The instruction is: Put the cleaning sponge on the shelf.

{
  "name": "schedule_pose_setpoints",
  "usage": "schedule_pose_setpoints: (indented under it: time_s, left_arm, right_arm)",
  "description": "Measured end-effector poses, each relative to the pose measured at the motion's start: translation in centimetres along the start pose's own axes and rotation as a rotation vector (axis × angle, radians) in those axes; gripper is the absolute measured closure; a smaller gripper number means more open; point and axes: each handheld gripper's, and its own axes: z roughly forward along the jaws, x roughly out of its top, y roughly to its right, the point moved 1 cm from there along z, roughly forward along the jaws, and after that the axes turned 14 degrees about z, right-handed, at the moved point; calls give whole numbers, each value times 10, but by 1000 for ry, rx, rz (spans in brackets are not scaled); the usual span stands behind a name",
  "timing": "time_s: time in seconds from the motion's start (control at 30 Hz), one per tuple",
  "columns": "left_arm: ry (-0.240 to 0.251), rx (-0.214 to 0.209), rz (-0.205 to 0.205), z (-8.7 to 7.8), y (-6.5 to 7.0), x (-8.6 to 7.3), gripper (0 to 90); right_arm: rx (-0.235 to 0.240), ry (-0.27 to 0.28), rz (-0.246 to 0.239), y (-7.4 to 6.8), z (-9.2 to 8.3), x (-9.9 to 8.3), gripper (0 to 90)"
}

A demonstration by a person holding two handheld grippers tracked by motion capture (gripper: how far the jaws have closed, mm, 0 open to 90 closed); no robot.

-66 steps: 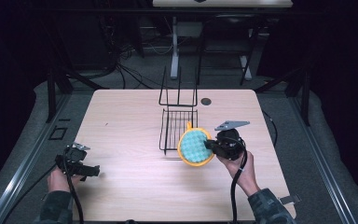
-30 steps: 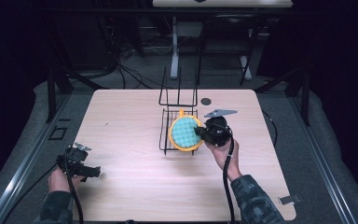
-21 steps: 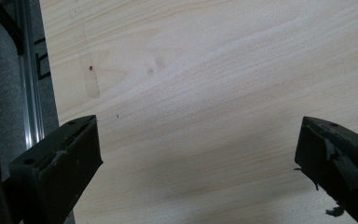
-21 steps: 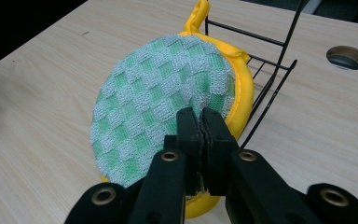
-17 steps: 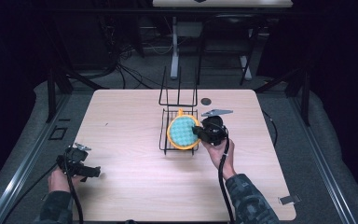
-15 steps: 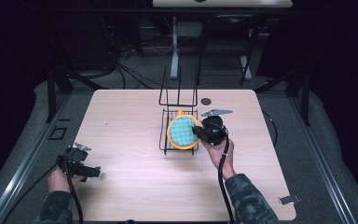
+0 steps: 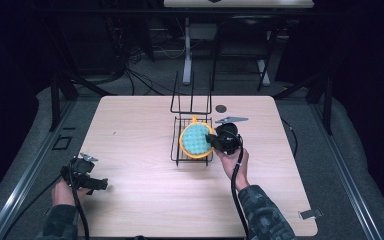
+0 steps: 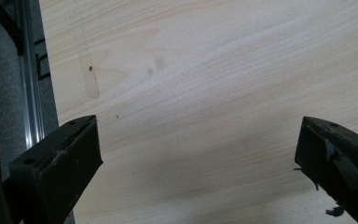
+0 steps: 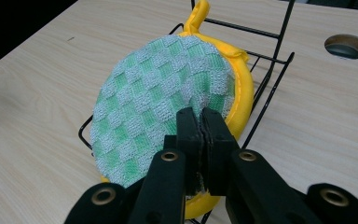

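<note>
Dark room, pale wood table, black wire rack just above frame centre in the high view. Right gripper is clamped tight on the edge of a round pot holder, green-checked face with a yellow rim; in the right gripper view the pot holder stands tilted over the rack's basket, its hanging loop up by the rack's upright wires. Risks, as I read it: pad is floppy, so on release it could slump over the low front wire and slide onto the table; loop may snag on an upright; pushing sideways could shove the light rack. Left gripper sits lower left, jaws wide apart over bare wood, holding nothing, so it isn't steadying the rack.
</note>
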Motion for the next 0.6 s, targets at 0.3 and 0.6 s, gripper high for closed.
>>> schedule_pose_setpoints:
  time_s: [0.3, 0.6]
  left_arm:
    - [-3, -2, 0, 0, 0, 0, 3]
    - [-3, -3, 3, 0, 0, 0, 3]
  right_arm:
    - [-12, -7, 49, -2, 14, -1, 877]
    - [-35, -11, 99, -2, 24, -3, 875]
